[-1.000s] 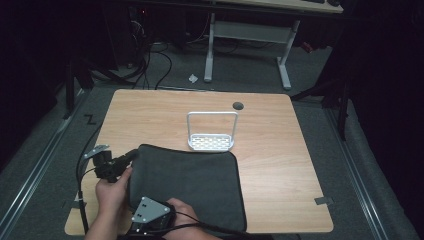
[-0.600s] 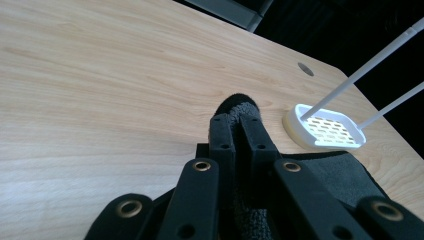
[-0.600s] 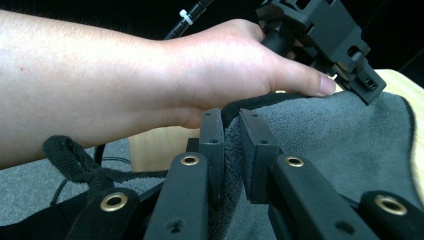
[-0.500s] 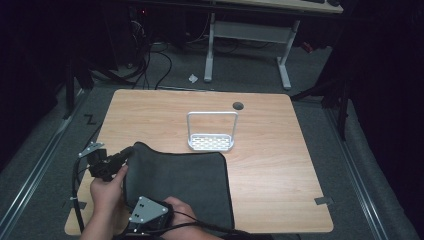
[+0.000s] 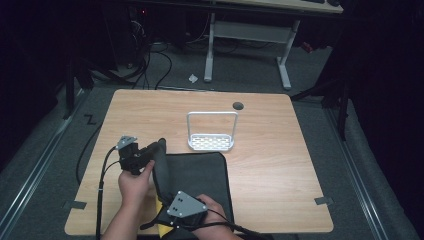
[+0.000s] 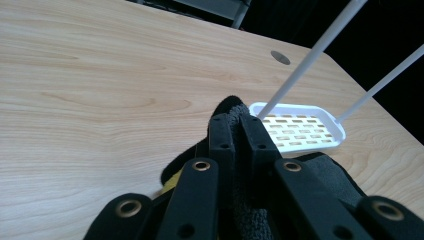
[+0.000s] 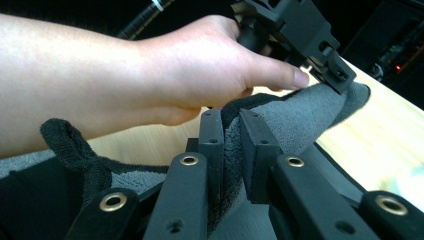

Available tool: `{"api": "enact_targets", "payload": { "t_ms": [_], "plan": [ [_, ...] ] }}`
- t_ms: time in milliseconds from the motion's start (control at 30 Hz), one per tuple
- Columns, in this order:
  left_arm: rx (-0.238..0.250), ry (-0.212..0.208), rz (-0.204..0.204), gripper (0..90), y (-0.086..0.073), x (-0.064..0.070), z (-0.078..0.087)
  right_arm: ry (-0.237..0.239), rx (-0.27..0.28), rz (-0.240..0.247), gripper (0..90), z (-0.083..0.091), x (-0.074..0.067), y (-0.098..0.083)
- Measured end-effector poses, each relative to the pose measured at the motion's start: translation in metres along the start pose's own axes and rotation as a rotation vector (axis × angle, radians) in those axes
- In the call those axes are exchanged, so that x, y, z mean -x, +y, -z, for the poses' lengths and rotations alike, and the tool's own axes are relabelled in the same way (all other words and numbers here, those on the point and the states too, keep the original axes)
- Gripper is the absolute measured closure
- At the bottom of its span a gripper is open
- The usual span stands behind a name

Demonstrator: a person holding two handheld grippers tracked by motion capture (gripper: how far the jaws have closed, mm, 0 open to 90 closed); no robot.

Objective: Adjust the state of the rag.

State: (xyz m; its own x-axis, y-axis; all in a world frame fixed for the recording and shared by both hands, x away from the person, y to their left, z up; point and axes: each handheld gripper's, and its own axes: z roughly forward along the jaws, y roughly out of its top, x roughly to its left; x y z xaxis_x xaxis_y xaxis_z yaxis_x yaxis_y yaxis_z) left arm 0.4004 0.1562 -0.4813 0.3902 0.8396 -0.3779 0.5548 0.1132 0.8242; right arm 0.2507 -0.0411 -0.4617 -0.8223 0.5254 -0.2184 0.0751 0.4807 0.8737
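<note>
From above we looked down on the table [image 5: 280,165]; both gripper views sat close over the same cloth [image 6: 240,112].

White perforated rack [image 5: 211,141] (upright wire handle) mid-table [image 5: 280,150], near a round grommet hole [image 5: 238,105]

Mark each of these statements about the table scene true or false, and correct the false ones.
1. The left gripper is shut on the dark towel. True.
2. The white rack lies on top of the towel. False: it stands on bare wood beyond the towel's far edge.
3. The right gripper is open and clear of the towel. False: its jaws pinch a fold of the towel.
4. The towel's left edge is lifted off the table. True.
5. A round hole sits near the table's far edge. True.
</note>
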Motion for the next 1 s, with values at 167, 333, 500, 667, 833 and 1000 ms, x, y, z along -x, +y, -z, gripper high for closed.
{"api": "enact_targets", "payload": {
  "t_ms": [167,333,500,667,833,1000],
  "plan": [
    [-0.017,-0.004,-0.014,84.9,-0.003,0.014,-0.012,-0.028,-0.013,-0.024,81.5,0.014,0.010,-0.016],
    [-0.034,-0.023,-0.042,84.9,-0.006,0.031,-0.022,-0.056,-0.026,-0.041,81.3,0.034,0.019,-0.031],
    [-0.046,-0.046,-0.065,84.8,-0.007,0.051,-0.032,-0.069,-0.039,-0.048,81.2,0.046,0.024,-0.040],
    [-0.073,-0.086,-0.069,84.5,-0.011,0.067,-0.046,-0.091,-0.079,-0.058,81.0,0.060,0.031,-0.056],
    [-0.101,-0.077,-0.073,84.2,-0.016,0.072,-0.056,-0.095,-0.125,-0.066,80.2,0.064,0.035,-0.073],
    [-0.133,-0.067,-0.074,83.5,-0.020,0.078,-0.068,-0.096,-0.158,-0.079,79.7,0.065,0.038,-0.084]
  ]
}}
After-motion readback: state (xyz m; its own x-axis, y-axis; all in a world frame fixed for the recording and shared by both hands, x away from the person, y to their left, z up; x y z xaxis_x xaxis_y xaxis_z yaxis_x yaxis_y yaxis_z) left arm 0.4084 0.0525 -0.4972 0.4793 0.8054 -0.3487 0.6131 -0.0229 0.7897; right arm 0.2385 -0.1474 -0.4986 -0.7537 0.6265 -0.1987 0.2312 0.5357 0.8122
